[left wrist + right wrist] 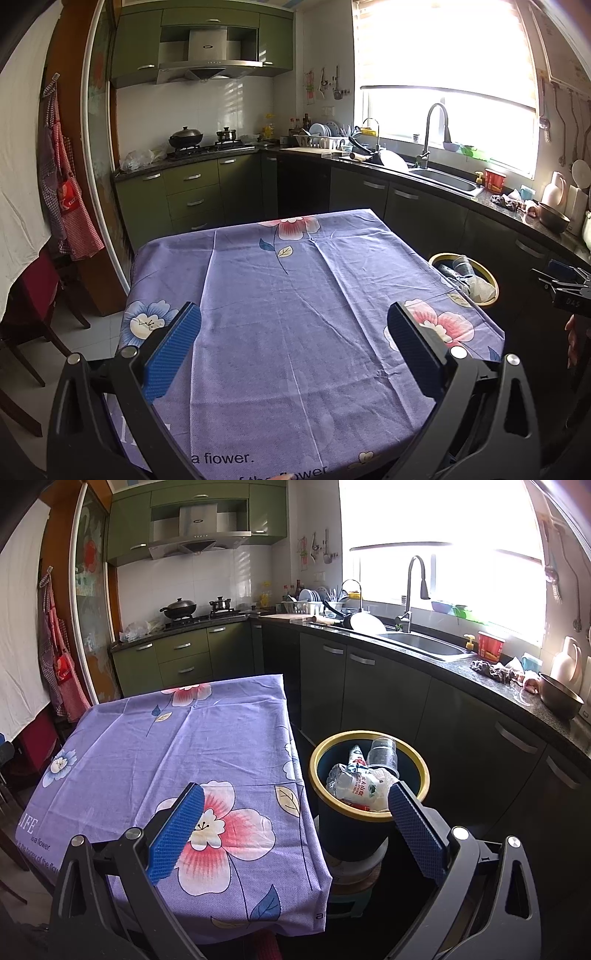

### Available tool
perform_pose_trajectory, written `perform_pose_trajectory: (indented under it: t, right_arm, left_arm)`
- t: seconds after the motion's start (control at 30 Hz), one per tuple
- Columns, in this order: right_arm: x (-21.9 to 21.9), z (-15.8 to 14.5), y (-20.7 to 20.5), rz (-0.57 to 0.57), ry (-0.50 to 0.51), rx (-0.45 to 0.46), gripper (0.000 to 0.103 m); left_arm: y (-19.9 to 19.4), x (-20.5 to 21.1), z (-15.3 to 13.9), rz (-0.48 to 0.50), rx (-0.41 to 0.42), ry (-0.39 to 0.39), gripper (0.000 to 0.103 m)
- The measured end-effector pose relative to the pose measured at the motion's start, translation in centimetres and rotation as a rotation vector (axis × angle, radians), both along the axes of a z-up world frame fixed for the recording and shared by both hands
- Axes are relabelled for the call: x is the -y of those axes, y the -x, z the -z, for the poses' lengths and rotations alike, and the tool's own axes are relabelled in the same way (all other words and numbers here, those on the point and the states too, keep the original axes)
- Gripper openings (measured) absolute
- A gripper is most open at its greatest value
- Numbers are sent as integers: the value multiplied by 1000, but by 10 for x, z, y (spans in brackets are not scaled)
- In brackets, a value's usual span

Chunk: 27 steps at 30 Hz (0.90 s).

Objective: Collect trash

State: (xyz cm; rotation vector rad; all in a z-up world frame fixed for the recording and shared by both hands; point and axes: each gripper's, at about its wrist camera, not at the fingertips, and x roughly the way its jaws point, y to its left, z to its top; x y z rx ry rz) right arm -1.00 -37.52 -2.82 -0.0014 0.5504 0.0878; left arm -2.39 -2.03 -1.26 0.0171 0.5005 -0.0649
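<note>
A dark bin with a yellow rim (371, 738) stands on a small stool beside the table's right edge; it holds a crushed plastic bottle (356, 784), a clear cup (384, 755) and other wrappers. The same bin (493, 280) peeks past the table's right side in the left wrist view. My right gripper (295, 797) hovers open over the table's right edge, its right finger near the bin rim, nothing held. My left gripper (293, 317) is open above the purple floral tablecloth (295, 295), holding nothing.
The cloth-covered table (184, 731) fills the foreground. Dark cabinets and a counter with a sink (421, 644) run along the right. Green cabinets with a stove (199, 147) lie behind. A dark wooden chair (33, 302) stands at left. A hand (572, 339) shows at the right edge.
</note>
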Motion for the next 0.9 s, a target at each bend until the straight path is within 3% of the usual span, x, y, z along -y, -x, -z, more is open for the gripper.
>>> perform_pose_trajectory:
  t: [0.9]
  right_arm:
    - [-2,6,-5,-2,5,-9,98]
  left_arm:
    - [-7,5,2,5,-16,0,96]
